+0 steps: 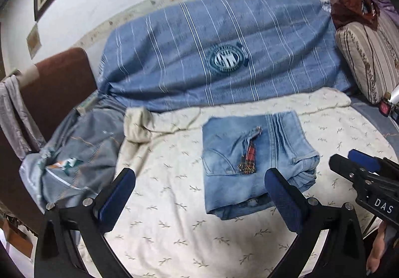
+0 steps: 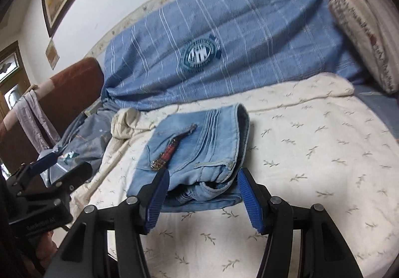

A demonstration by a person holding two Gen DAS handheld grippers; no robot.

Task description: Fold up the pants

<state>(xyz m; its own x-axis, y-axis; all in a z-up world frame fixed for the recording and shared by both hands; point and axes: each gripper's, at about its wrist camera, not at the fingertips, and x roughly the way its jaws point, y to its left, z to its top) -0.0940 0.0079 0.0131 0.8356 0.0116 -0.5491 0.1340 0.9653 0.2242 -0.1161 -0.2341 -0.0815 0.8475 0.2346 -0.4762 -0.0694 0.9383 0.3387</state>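
Light blue jeans (image 1: 251, 160) lie folded into a compact rectangle on the cream sheet; a red plaid tag with a chain hangs on top. They also show in the right wrist view (image 2: 197, 153). My left gripper (image 1: 199, 195) is open and empty, held above the sheet just in front of the jeans' near edge. My right gripper (image 2: 202, 200) is open and empty, its blue pads either side of the jeans' near right corner. The right gripper also appears at the right in the left wrist view (image 1: 359, 165); the left one shows at the left in the right wrist view (image 2: 62, 165).
The cream leaf-print sheet (image 1: 174, 215) covers the bed. A blue striped blanket (image 1: 224, 53) lies behind. A grey-blue garment (image 1: 74, 160) is heaped at the left edge, a brown headboard (image 1: 57, 83) beyond it. A striped pillow (image 1: 369, 58) is at the right.
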